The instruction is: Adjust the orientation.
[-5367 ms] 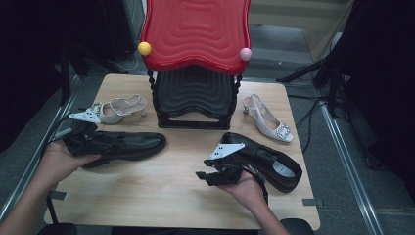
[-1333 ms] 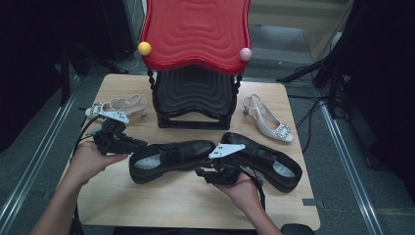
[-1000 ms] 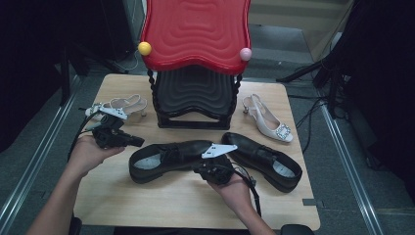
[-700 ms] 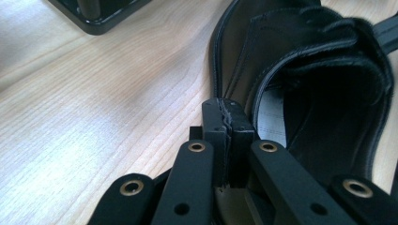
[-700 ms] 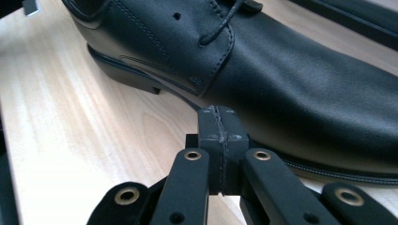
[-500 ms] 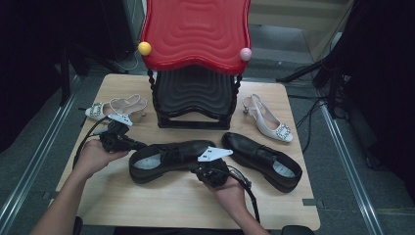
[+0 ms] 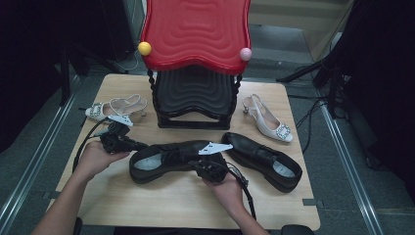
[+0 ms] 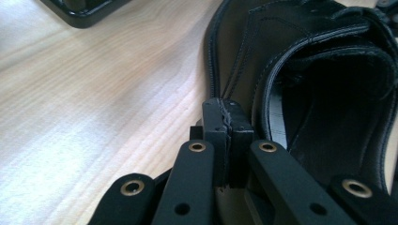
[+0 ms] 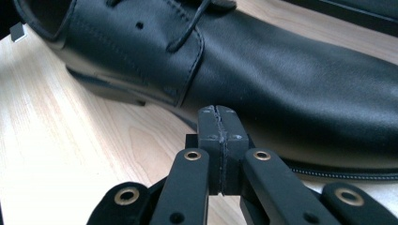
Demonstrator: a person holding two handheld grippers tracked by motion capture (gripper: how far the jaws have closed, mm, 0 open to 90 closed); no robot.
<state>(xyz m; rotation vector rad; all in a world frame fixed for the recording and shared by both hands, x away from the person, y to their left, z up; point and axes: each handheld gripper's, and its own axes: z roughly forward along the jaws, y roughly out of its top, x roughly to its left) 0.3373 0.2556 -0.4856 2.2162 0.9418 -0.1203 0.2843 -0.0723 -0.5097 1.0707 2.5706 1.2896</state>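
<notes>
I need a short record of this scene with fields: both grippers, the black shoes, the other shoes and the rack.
left gripper: jaws shut, nothing between them, at the heel end of the near black shoe
right gripper: jaws shut, empty, at that shoe's side
second black shoe: lies to its right
pale heeled shoes: one left, one right of the rack
rack: red top, black shelf below

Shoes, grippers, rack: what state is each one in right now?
Left black shoe: upright on table, laced.
Right black shoe: upright, apart from both grippers.
Left gripper: shut, empty, at the left shoe's heel.
Right gripper: shut, empty, beside that shoe.
Pale sandals: upright, flanking the rack.
</notes>
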